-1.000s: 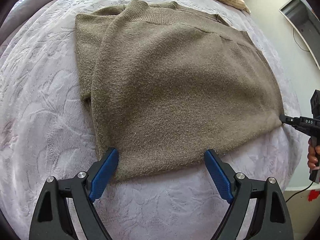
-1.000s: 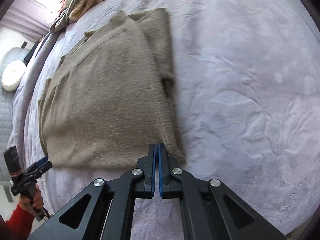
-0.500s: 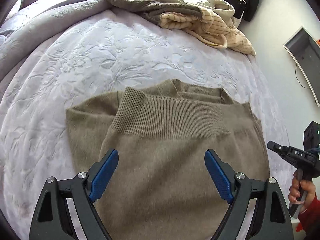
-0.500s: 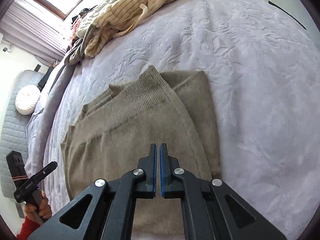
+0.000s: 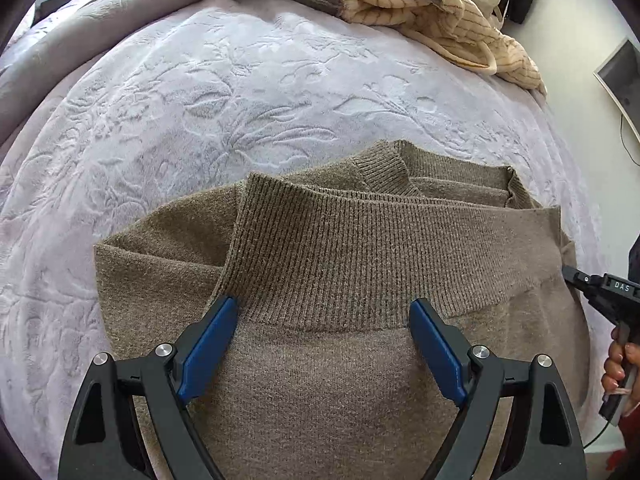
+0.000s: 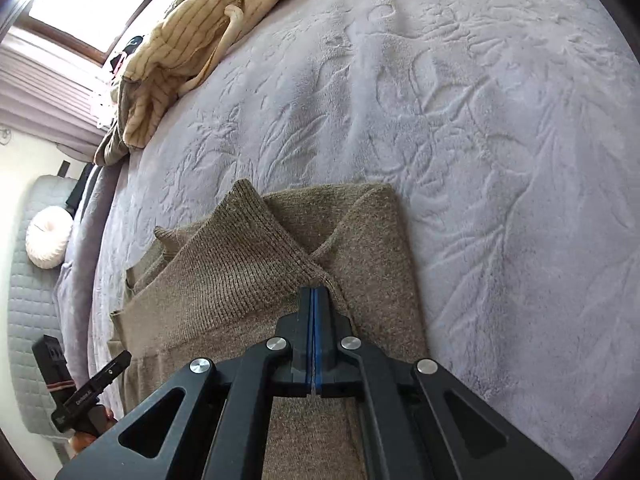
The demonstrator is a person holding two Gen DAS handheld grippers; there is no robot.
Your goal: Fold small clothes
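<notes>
The left gripper point(image 5: 322, 314) has its two blue pads spread wide apart, and nothing is pinched between them. Its tips hang over the brown sweater point(image 5: 360, 360), at the line where the ribbed hem band point(image 5: 380, 256) meets the plain knit; whether they touch the cloth I cannot tell. Beyond the tips the ribbed band lies folded over the upper part of the sweater, and behind it the collar point(image 5: 384, 168) shows. To the left of this gripper a folded sleeve part point(image 5: 160, 248) sticks out from under the band.

The right gripper point(image 6: 314, 294) has its pads pressed together. Its closed tips sit at the edge of the ribbed band point(image 6: 240, 264), but whether any cloth is caught between them I cannot tell. To the right of it lies the folded part of the sweater point(image 6: 380, 248), and its edge runs along the bedcover.

The sweater lies flat on a pale bedcover point(image 5: 240, 92) with a pressed leaf pattern, directly below and in front of both grippers. Farther away, at the far edge of the bed, there is a heap of cream striped cloth point(image 5: 460, 28) with some darker clothes. In the right wrist view a round white cushion point(image 6: 48, 236) is far to the left.
</notes>
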